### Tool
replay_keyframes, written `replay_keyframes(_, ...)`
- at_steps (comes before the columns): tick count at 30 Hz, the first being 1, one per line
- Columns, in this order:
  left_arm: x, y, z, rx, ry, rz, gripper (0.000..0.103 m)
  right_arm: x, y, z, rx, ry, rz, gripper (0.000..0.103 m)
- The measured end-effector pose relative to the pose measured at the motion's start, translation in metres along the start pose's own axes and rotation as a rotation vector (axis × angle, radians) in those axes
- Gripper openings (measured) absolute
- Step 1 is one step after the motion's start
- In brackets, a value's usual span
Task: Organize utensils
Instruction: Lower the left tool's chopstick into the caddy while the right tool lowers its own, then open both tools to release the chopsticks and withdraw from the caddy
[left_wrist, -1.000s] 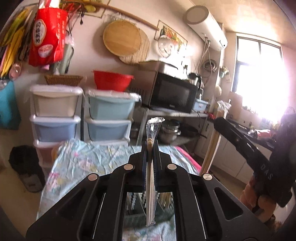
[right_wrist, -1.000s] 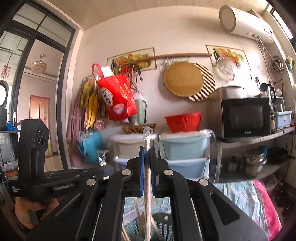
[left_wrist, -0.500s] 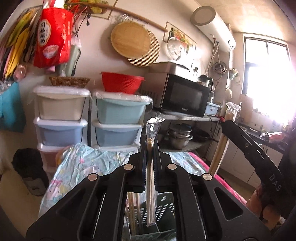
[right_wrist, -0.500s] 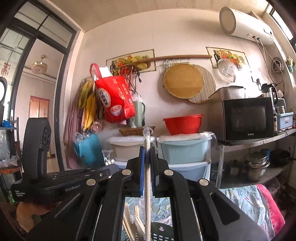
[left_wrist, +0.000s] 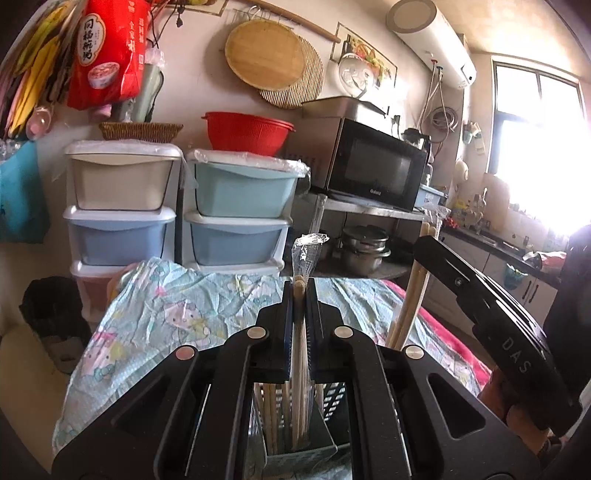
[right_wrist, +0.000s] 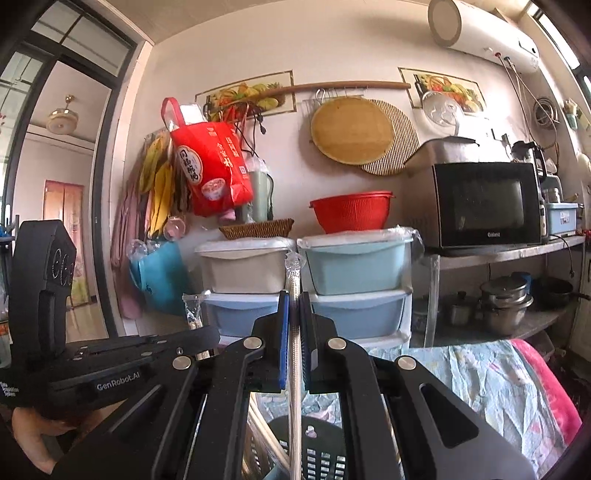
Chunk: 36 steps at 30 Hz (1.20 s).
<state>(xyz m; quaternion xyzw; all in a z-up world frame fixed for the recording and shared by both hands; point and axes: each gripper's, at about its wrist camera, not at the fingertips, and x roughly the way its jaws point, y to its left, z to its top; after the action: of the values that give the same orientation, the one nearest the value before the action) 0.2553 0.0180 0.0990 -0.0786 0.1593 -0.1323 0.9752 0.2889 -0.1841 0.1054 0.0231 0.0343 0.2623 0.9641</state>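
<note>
My left gripper (left_wrist: 299, 291) is shut on a plastic-wrapped pair of wooden chopsticks (left_wrist: 302, 332), held upright with its lower end inside a dark slotted utensil holder (left_wrist: 332, 402) that holds several chopsticks. My right gripper (right_wrist: 293, 306) is shut on another plastic-wrapped chopstick pair (right_wrist: 294, 350), upright above the same dark holder (right_wrist: 317, 450). The right gripper also shows in the left wrist view (left_wrist: 424, 243), holding its wrapped pair (left_wrist: 410, 306) beside the holder. The left gripper's body shows in the right wrist view (right_wrist: 110, 354).
The holder stands on a table with a pale blue cartoon cloth (left_wrist: 166, 317) and pink edge (right_wrist: 546, 384). Behind are stacked plastic drawers (left_wrist: 229, 218), a red colander (left_wrist: 245, 133), a microwave (left_wrist: 373, 166) on a metal rack with pots (left_wrist: 364, 251).
Both grippers have come down towards the table with their chopstick pairs. The utensil holder has risen into view under each, and the left pair's lower end now sits inside it.
</note>
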Motion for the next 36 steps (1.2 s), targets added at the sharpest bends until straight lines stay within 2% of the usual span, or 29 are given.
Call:
replay_keyframes(9, 0.010, 0.002, -0.020, -0.008, 0.055, -0.008, 0.004, -0.001, -0.003, -0.015, 0.032, 0.054, -0.013, 0.007)
replay_keyframes(10, 0.009, 0.002, -0.022, -0.009, 0.060, -0.007, 0.004, -0.002, -0.003, -0.016, 0.037, 0.060, -0.016, 0.008)
replay_keyframes(11, 0.009, 0.003, -0.024, -0.010, 0.067, -0.007, 0.004, -0.003, -0.004, -0.017, 0.044, 0.064, -0.020, 0.014)
replay_keyframes(12, 0.009, 0.003, -0.026, -0.012, 0.071, -0.008, 0.006, -0.004, -0.005, -0.018, 0.050, 0.067, -0.020, 0.020)
replay_keyframes(16, 0.005, 0.003, -0.029, -0.017, 0.080, -0.007, 0.023, -0.013, -0.009, -0.019, 0.064, 0.079, -0.030, 0.023)
replay_keyframes(20, -0.004, 0.002, -0.030, -0.017, 0.083, -0.003, 0.034, -0.026, -0.012, -0.019, 0.079, 0.091, -0.041, 0.030)
replay_keyframes(28, -0.027, 0.002, -0.033, -0.041, 0.070, -0.004, 0.066, -0.054, -0.013, -0.019, 0.079, 0.113, -0.065, 0.048)
replay_keyframes(34, -0.047, 0.002, -0.036, -0.054, 0.065, 0.010, 0.084, -0.075, -0.007, -0.020, 0.052, 0.121, -0.079, 0.058)
replay_keyframes(36, -0.053, 0.002, -0.036, -0.057, 0.063, 0.016, 0.087, -0.083, -0.005, -0.021, 0.043, 0.119, -0.088, 0.062)
